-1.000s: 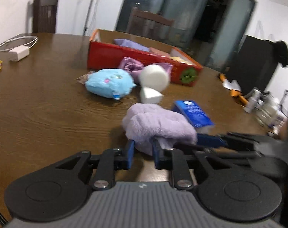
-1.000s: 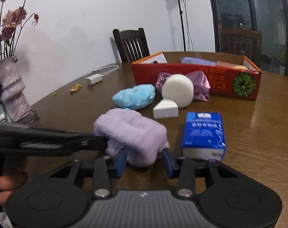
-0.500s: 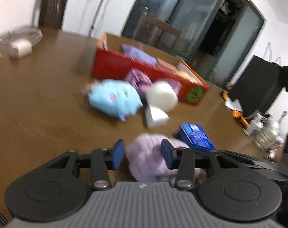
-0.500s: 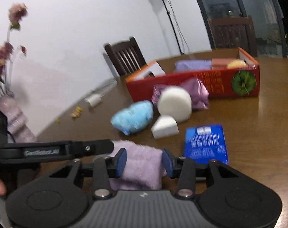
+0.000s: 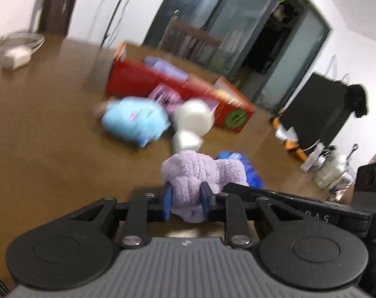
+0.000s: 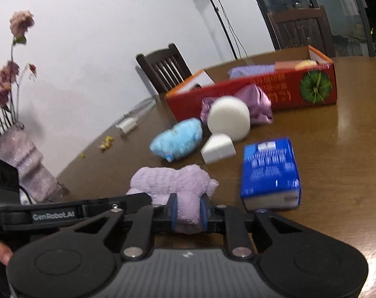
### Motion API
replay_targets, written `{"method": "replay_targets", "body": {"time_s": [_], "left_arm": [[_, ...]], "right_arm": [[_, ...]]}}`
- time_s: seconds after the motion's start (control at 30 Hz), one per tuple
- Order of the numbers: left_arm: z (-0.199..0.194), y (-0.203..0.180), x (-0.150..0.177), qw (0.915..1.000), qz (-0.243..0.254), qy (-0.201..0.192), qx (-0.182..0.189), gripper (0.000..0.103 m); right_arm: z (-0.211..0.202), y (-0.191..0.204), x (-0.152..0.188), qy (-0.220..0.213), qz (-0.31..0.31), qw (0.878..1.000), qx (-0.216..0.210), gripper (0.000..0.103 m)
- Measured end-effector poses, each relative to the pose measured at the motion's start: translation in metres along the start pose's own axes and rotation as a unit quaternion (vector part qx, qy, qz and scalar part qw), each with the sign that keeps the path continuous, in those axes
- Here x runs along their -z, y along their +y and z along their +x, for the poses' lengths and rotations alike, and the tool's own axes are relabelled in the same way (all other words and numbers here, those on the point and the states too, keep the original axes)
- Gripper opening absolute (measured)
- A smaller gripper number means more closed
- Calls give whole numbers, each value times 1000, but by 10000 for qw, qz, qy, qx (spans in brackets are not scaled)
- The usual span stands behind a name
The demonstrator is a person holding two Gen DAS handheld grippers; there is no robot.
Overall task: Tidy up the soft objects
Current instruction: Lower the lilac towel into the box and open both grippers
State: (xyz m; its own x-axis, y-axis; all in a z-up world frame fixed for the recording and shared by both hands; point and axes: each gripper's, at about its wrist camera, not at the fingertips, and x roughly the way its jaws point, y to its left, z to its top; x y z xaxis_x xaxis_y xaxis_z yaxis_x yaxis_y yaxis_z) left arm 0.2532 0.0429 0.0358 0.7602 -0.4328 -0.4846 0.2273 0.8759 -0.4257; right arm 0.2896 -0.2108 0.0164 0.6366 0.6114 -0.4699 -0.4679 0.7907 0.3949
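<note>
A fluffy lilac towel (image 5: pixel 203 173) (image 6: pixel 173 181) is bunched on the brown table. My left gripper (image 5: pixel 185 204) has its jaws closing, and the blue pads press one end of it. My right gripper (image 6: pixel 188 213) is closing too, its pads squeezing the other end. Each gripper's black finger crosses the other's view. Beyond lie a blue plush (image 5: pixel 135 121) (image 6: pixel 178 141), a round white sponge (image 5: pixel 193 119) (image 6: pixel 229 119), a white wedge sponge (image 5: pixel 185 141) (image 6: pixel 217 147), a blue packet (image 6: pixel 271 171) (image 5: pixel 240 159) and a shiny purple cloth (image 6: pixel 257 104). A red box (image 5: pixel 143 82) (image 6: pixel 282 92) holds several soft items.
A vase of pink flowers (image 6: pixel 24 168) stands at the left table edge. A white charger with its cable (image 5: pixel 15 54) (image 6: pixel 128 124) lies far left. Bottles and clutter (image 5: pixel 329 166) sit at the right edge. Dark chairs (image 6: pixel 163 67) stand behind the table.
Both grippers have closed onto the lilac towel, which now bunches between the pads. Both views have tilted, and the towel sits nearer the fingers than before.
</note>
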Motion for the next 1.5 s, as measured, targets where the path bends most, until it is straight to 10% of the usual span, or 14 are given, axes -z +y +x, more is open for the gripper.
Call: {"method": "replay_targets", "body": {"time_s": [0.23,0.43,0.7,1.07,1.5], "left_arm": [[55,-8,-131,9965,1,-238,807,23],[199,-7,-225,9964,-380,726,235,23],[318,10,-224,9825,-421,1682,-680,25],[298,8,-229,9822,44,1597,-989,49],[119,-68,-230,9826,1246,185,-1364,78]], "right_arm": [[-13,-33,-117,-722,-94,9967,-358,17],[81,-99,-227,-193,-134,9983,538,17],[192,-153,-254,1218,-181,9787,1642,17],[188,-146,-253,1223,-387,9748,1827,29],[39,-49,-266,65,-1100,9758,1890,68]]}}
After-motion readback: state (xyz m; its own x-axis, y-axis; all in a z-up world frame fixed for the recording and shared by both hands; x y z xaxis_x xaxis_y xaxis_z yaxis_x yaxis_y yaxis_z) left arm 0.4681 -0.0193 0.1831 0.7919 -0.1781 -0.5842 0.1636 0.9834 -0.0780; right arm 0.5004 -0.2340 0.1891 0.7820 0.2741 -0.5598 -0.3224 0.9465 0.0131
